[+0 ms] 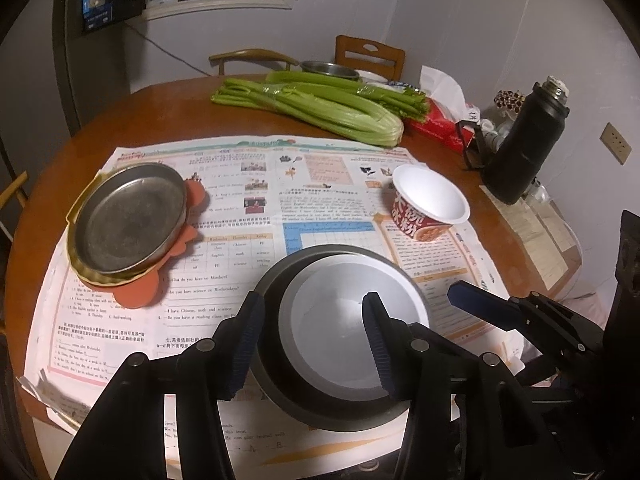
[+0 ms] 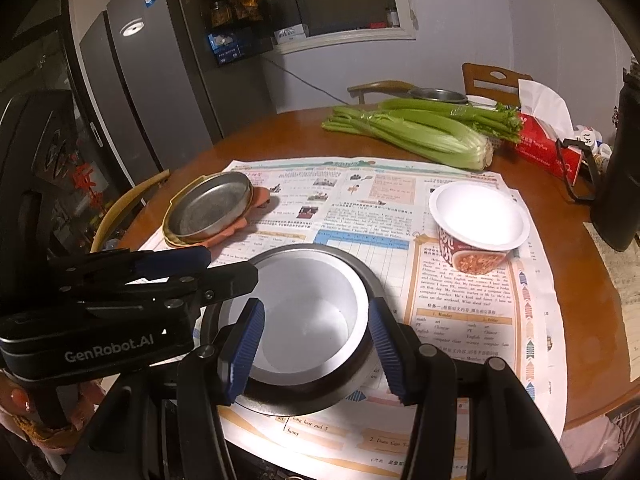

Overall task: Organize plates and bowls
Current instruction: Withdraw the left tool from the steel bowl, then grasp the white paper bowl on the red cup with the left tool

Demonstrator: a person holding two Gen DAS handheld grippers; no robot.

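1. The left gripper (image 1: pixel 313 298) is partly open and holds nothing. One finger hangs outside the near-left wall of the grey bowl (image 1: pixel 320 408), the other inside the white bowl (image 1: pixel 352 320) nested in it. The pads stand clear of the walls between them.
2. The right gripper (image 2: pixel 316 304) is also partly open, with nothing visibly pinched. Its fingers sit over the two nested bowls, one over the white bowl's inside and one at its right rim. From the left wrist view its tip is just beside the bowls' right edge.
3. The nested bowls stand upright on a newspaper (image 1: pixel 240 200) spread over the tabletop (image 1: pixel 168 116), directly under and ahead of both grippers.
4. Ahead and to the left of the left gripper, a metal plate (image 1: pixel 128 220) lies on a yellow dish (image 1: pixel 76 248), which lies on an orange mat (image 1: pixel 136 292).
5. Ahead and to the right of the right gripper, an empty noodle cup (image 2: pixel 480 220) stands upright on the newspaper, apart from the bowls.
6. Farther ahead, past the newspaper, celery (image 1: pixel 312 104) lies across the tabletop, touching a red tissue box (image 1: pixel 436 124) on its right.
7. To the far right stands a black flask (image 1: pixel 524 140).
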